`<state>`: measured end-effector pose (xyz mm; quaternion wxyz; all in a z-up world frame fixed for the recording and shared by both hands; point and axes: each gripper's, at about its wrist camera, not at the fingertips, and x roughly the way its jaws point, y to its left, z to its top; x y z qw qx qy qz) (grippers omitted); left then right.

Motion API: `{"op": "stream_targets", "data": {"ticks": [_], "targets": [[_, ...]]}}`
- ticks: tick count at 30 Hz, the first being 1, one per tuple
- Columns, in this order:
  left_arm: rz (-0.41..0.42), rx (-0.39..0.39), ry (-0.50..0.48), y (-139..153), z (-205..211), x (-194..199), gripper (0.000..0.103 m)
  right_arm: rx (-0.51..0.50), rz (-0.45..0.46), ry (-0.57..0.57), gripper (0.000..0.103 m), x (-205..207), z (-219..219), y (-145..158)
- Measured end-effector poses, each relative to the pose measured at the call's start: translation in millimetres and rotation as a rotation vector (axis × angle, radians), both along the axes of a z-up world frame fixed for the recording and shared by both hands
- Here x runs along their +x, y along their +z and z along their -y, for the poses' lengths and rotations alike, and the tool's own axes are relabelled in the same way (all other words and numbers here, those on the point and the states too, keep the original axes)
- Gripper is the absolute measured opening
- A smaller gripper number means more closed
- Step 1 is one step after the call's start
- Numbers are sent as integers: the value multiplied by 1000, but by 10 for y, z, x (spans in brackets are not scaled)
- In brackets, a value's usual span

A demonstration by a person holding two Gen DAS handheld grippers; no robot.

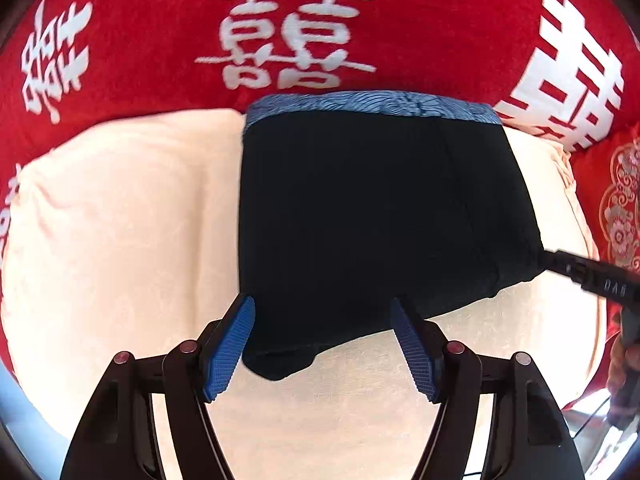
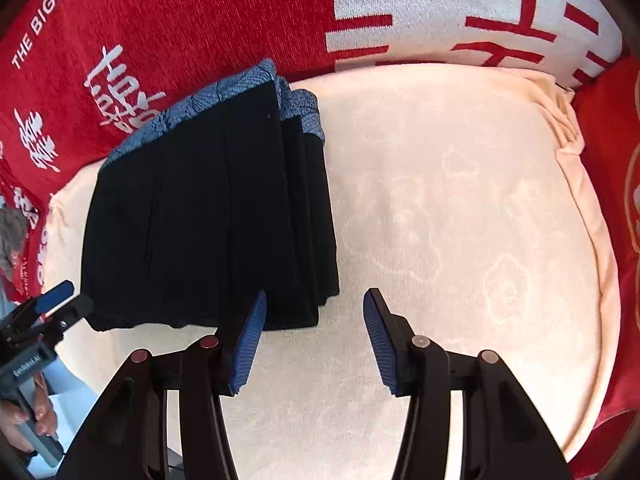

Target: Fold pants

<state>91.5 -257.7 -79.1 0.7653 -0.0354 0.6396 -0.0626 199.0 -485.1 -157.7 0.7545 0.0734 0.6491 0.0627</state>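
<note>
So the folded black pants (image 1: 372,216) sat on the cream cushion (image 1: 120,216), up against the red blanket (image 1: 160,40). My left gripper (image 1: 322,344) hung wide over their near edge, gripping nothing; my right gripper (image 2: 314,340) gaped too, empty.

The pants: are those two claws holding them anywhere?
No. The left gripper and right gripper both stand open, pads apart; the folded pants lie free on the cream cushion.
</note>
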Motion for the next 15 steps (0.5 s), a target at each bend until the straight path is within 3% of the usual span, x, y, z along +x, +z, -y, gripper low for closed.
{"op": "stream_targets", "data": {"ticks": [6,9,15], "targets": [[-34,-41,19,-1,-258,-23,72,-52,-18,-47,55,-333,-130,125],[-36,-39,-1,7,-363,-27,72,-18,-31,-80,68,-499,-244,177],[-54,-58,-15,20,-556,-41,72,31,-47,-108,76,-700,-616,220]]}}
